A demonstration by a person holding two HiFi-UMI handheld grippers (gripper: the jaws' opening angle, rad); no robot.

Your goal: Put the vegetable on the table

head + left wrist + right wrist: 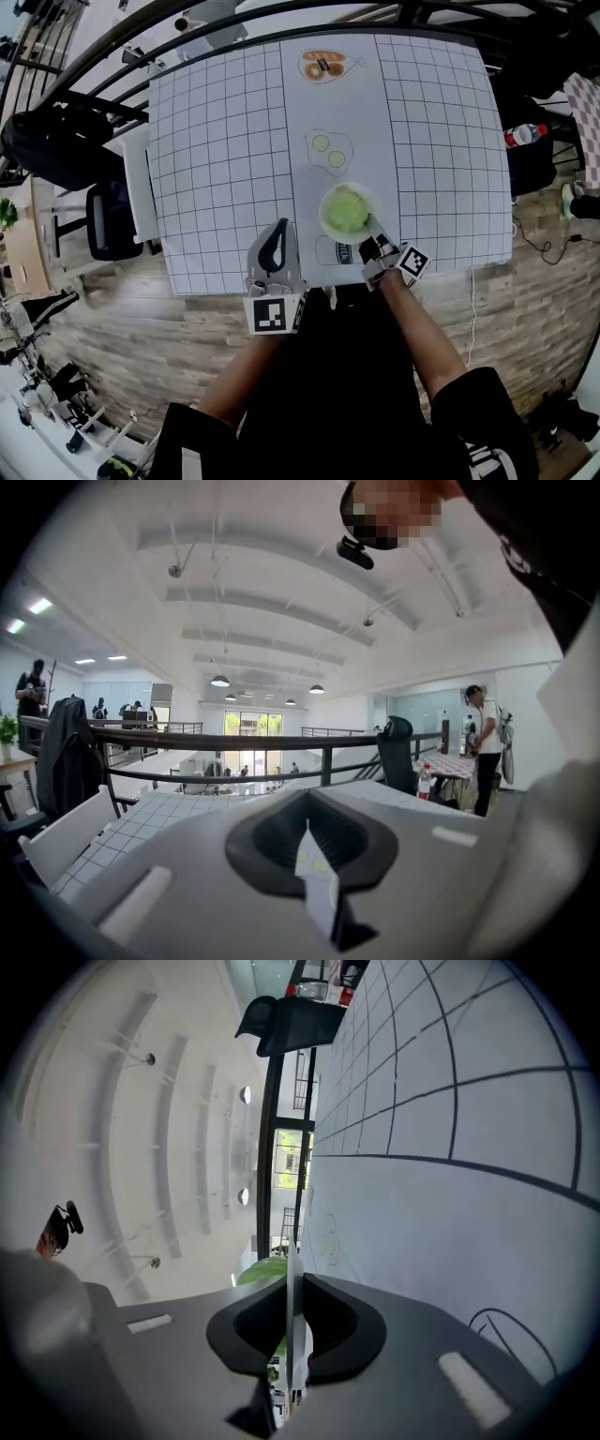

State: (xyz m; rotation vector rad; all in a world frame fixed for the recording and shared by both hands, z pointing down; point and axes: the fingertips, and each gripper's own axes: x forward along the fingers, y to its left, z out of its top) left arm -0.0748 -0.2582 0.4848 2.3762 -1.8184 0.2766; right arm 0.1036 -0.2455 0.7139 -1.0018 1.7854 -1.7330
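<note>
Vegetable (348, 210) in bowl (326, 214), right gripper (371, 234) on rim.
We see the green vegetable sitting in the white bowl at the near edge of the table (216, 141). Right gripper, turned on its side, pinches the bowl's thin rim. Left gripper (279, 228) hangs nearby, jaws pressed together, holding nothing.

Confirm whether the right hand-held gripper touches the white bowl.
Touching: the right gripper view shows the right hand-held gripper clamped on the thin rim of the white bowl.

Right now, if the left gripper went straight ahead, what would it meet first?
Probably nothing close: the left gripper points over the gridded table; beyond stands the black railing, though depth is unclear.
</note>
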